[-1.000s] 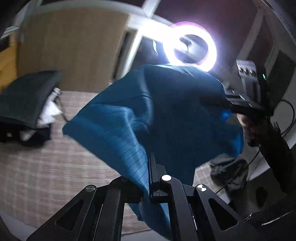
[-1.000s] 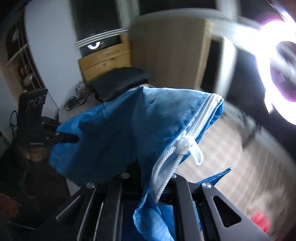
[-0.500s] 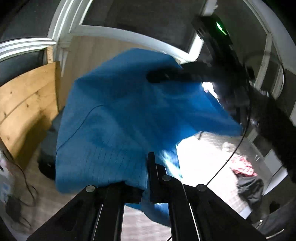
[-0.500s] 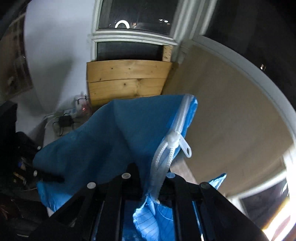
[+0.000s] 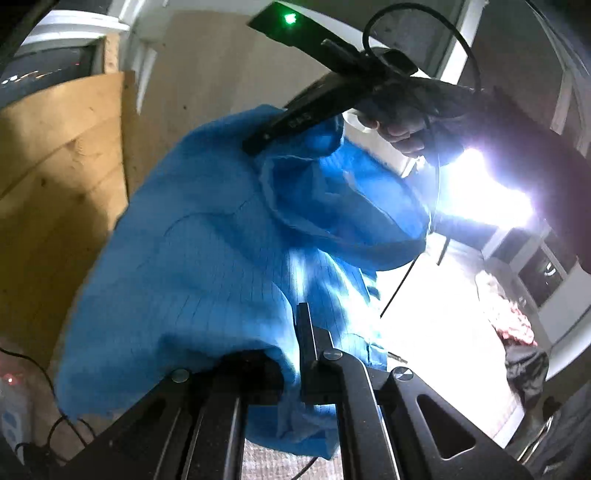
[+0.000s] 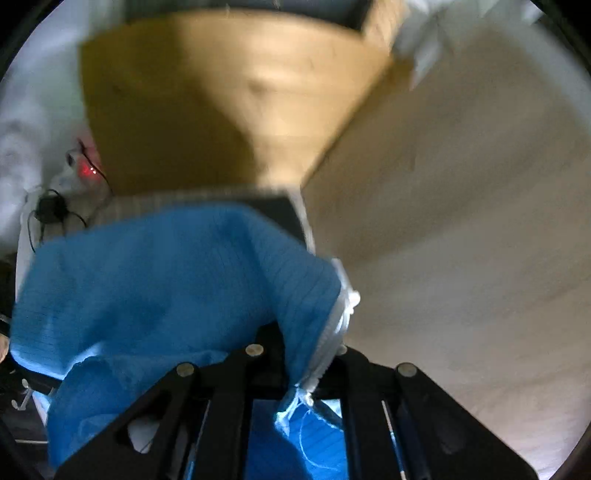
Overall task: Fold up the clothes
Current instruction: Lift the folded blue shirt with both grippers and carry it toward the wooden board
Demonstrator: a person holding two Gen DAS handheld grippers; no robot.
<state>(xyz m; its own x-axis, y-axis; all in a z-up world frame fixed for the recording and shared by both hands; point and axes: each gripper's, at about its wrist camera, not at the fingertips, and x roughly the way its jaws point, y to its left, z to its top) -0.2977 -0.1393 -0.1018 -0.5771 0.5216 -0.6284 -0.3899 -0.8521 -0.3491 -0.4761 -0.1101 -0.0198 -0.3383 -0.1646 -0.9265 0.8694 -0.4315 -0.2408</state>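
Roughly counted: 1 blue garment of thin grid-lined fabric (image 5: pixel 207 266), 2 black two-finger grippers, 1 white plastic zipper (image 6: pixel 338 325) along the garment's edge. Left gripper (image 5: pixel 291 354) is clamped shut on a fold of the blue fabric; cloth bunches up right at its fingers, drapes over the left finger and hangs on below it. Right gripper (image 6: pixel 295 369) likewise pinched tight on the garment, at the zipper edge; zipper tape runs down into the closed jaws, w/ loose white threads below. Garment is off any surface, held up in the air btwn the two grippers, sagging in the middle. From left wrist view the right gripper (image 5: pixel 258 142) sits above and beyond, its tip biting the upper edge of the cloth; a person's hand (image 5: pixel 402 129) in a dark sleeve (image 5: pixel 524 155) grips its handle, 1 black cable (image 5: pixel 458 48) looping over it, 1 green light (image 5: pixel 289 16) on its body. Backdrop: 1 light wooden board (image 6: pixel 221 99) leaning at the wall, pale wall, 1 very bright light patch (image 5: pixel 487 192), 1 red-patterned cloth (image 5: pixel 513 321) and 1 dark cloth (image 5: pixel 524 373) lying far right. Right wrist view is motion-blurred; 1 red glow (image 6: pixel 86 170) and dark cords (image 6: pixel 51 210) at left.
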